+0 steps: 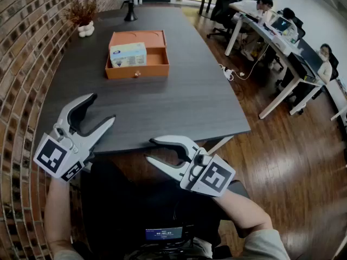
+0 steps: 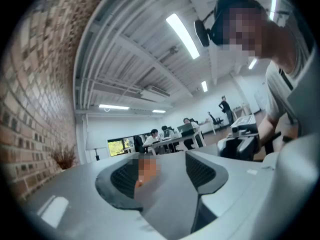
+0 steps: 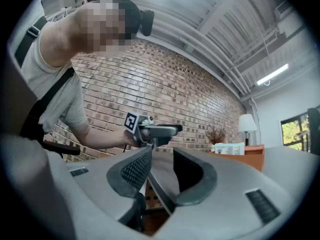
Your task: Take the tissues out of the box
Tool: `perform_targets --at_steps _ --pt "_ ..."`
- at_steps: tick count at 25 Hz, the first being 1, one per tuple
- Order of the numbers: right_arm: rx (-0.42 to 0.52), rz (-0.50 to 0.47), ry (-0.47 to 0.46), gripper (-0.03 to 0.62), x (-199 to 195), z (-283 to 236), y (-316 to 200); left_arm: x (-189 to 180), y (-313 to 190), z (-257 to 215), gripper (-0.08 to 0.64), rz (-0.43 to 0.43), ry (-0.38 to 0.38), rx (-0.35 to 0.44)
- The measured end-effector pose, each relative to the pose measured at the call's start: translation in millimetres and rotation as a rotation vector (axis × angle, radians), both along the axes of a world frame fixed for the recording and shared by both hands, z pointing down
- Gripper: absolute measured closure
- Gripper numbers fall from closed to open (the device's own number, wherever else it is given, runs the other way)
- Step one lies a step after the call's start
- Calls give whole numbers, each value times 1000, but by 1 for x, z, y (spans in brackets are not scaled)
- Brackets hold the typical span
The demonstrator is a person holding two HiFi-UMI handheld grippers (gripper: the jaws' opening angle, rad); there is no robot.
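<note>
Orange box (image 1: 154, 69) sits on the dark desk (image 1: 179, 112), straight ahead of both tongs and well apart from them. It is open at the top, with a small knob (image 1: 137, 73) on the wall that faces the tongs. Tissue pack (image 1: 128, 54), pale blue and white, lies flat inside, towards the side of the left tongs and close to that wall.

Left tongs (image 1: 103, 108): jaws apart, nothing between them, held over the near edge of the desk and aimed up the desk. Right tongs (image 1: 148, 149): jaws likewise apart and empty, held short of the desk edge, off to the right of the left tongs and turned towards them.

Status, judged: removal not yet started; pack untouched, the whole reach still to make.

Risks from here:
1. Pack lies near the box wall, so a jaw coming down on that side may find no gap, ride on the rim and push the box instead of entering it.
2. Box looks light. A lift by one pair of tongs alone could drag or tip it if the pack catches a wall; the other pair should probably brace the rim.
3. Pack looks soft. A hard squeeze would likely crumple it, while a grip on the wrapper only could slip.
4. Long reach means a low approach could knock the near wall or knob.
</note>
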State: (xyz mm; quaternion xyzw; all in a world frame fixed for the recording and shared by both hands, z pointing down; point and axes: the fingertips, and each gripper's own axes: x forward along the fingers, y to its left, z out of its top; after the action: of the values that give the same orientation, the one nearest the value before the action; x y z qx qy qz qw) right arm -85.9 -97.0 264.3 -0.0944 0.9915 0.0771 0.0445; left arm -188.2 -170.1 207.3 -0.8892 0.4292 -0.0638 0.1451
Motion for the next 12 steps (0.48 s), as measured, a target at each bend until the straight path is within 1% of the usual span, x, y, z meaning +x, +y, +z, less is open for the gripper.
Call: perform_targets --at_steps 2,4,5,9,12 --pt "-1 7 12 457 3 1 -1 1 -39 -5 212 -28 -128 13" --pt "1 12 22 457 6 1 -3 2 -80 -7 164 -47 -236 7" --pt "2 14 25 457 7 1 -3 2 -102 -6 155 -47 -275 -12" --pt "5 21 21 457 8 1 -5 0 -181 12 155 -20 -362 -164" --pt "2 20 19 457 9 1 -5 -5 -226 25 153 -28 -400 -240"
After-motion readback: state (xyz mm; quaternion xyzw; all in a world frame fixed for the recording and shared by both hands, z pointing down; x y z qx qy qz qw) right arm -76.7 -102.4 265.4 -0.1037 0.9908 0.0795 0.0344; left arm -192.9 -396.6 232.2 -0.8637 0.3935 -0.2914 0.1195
